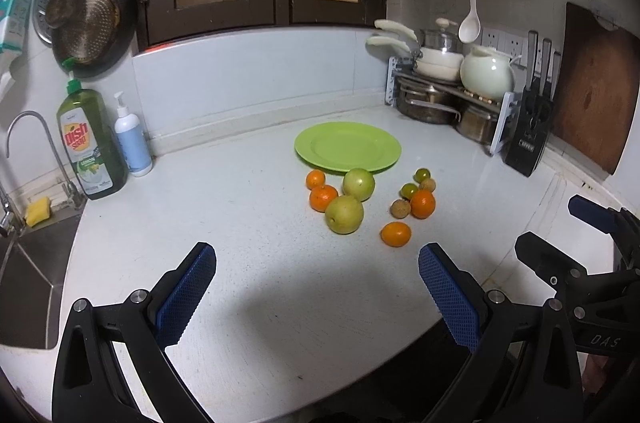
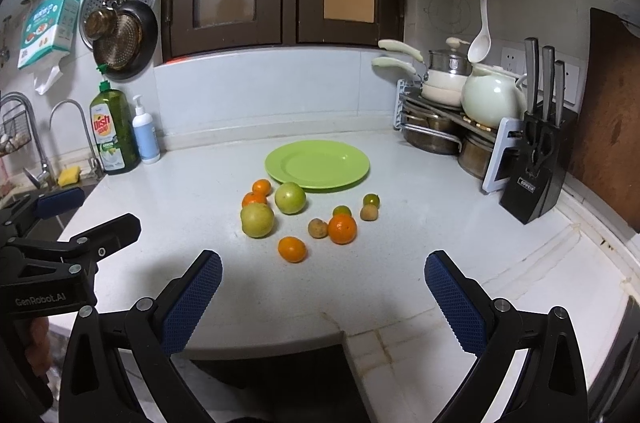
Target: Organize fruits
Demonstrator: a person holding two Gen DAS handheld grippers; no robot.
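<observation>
An empty green plate (image 1: 348,146) (image 2: 317,164) lies on the white counter. In front of it sit loose fruits: two yellow-green apples (image 1: 344,214) (image 2: 257,220), several oranges (image 1: 395,234) (image 2: 292,249), two small green citrus (image 1: 409,190) (image 2: 371,200) and two small brown fruits (image 1: 401,208) (image 2: 317,227). My left gripper (image 1: 317,257) is open and empty, well short of the fruits. My right gripper (image 2: 323,265) is open and empty, just short of the nearest orange. Each gripper shows at the edge of the other's view.
A sink, faucet (image 1: 36,147), dish soap bottle (image 1: 90,147) and pump bottle (image 1: 132,139) stand at the left. A pot rack with a teapot (image 2: 494,99), a knife block (image 2: 536,163) and a wooden board (image 1: 596,91) fill the right corner. The counter's front edge is near my grippers.
</observation>
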